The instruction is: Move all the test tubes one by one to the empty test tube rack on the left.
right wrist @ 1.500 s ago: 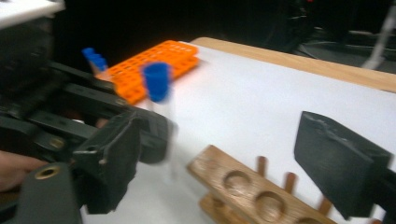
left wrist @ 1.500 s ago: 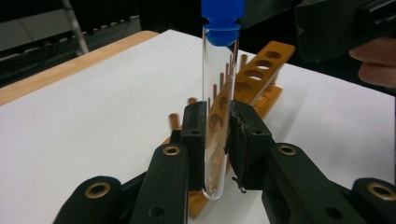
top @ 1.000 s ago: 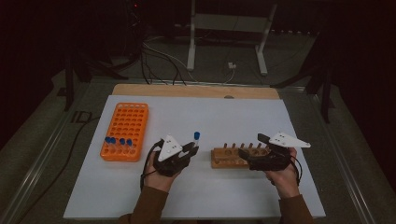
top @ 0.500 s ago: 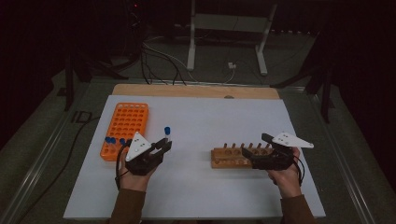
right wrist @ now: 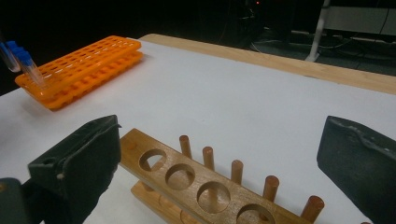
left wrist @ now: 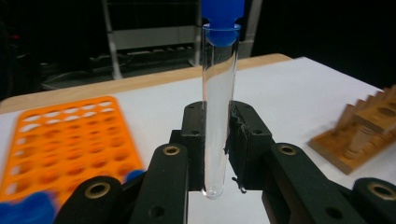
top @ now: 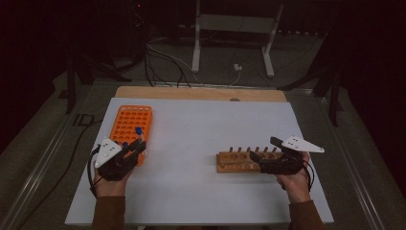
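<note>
My left gripper is shut on a clear test tube with a blue cap, held upright. In the high view the left gripper hovers at the near right corner of the orange tube rack, the held tube's blue cap over the rack. Other blue-capped tubes stand in the rack's near end. My right gripper is open at the right end of the wooden peg rack. Its wide-apart jaws stand on either side of the wooden rack, whose holes are empty.
The white table sheet lies over a wooden board. Beyond the table stand a metal frame and loose cables on the dark floor. Open sheet separates the two racks.
My left gripper has carried the blue-capped tube leftwards, from beside the wooden rack to the near right corner of the orange rack. The right gripper has stayed put.
</note>
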{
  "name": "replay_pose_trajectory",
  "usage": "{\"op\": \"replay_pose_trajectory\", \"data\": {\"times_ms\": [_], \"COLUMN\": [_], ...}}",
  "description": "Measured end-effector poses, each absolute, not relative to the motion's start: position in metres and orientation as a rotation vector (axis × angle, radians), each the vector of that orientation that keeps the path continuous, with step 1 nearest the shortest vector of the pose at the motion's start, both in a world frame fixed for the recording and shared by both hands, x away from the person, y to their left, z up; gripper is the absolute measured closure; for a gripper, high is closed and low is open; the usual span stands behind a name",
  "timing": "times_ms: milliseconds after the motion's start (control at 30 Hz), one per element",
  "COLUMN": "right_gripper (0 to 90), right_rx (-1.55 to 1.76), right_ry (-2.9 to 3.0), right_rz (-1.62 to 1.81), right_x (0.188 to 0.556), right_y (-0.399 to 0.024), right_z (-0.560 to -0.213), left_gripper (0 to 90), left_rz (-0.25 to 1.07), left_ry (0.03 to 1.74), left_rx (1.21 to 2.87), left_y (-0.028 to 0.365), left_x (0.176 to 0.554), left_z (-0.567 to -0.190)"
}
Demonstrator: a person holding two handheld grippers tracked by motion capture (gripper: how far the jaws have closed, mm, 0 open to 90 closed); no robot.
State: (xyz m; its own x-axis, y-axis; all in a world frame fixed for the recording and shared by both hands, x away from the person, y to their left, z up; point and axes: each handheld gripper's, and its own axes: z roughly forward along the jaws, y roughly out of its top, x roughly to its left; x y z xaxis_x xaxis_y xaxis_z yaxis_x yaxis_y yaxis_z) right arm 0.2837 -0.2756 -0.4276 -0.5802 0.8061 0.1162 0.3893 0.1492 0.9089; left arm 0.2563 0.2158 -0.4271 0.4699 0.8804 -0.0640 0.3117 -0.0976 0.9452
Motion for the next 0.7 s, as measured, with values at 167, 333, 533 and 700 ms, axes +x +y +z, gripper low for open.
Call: {"op": "replay_pose_trajectory", "data": {"times_ms": [167, 333, 533, 700], "right_gripper": [0.3, 0.3, 0.3, 0.3], "right_rx": [1.151, 1.153, 1.154, 1.157], "right_ry": [2.03, 2.022, 2.02, 2.014], "right_rz": [1.41, 1.412, 1.413, 1.413], "right_x": [0.283, 0.282, 0.282, 0.282], "right_y": [-0.28, -0.282, -0.284, -0.286], "right_z": [-0.428, -0.428, -0.427, -0.427], "left_gripper": [77.1, 77.0, 77.0, 77.0], "left_rz": [0.701, 0.732, 0.776, 0.809], "left_ry": [1.079, 1.125, 1.166, 1.215], "left_rx": [1.621, 1.582, 1.552, 1.512], "left_y": [0.236, 0.252, 0.27, 0.284], "left_x": [0.252, 0.249, 0.244, 0.239], "left_z": [-0.425, -0.427, -0.426, -0.428]}}
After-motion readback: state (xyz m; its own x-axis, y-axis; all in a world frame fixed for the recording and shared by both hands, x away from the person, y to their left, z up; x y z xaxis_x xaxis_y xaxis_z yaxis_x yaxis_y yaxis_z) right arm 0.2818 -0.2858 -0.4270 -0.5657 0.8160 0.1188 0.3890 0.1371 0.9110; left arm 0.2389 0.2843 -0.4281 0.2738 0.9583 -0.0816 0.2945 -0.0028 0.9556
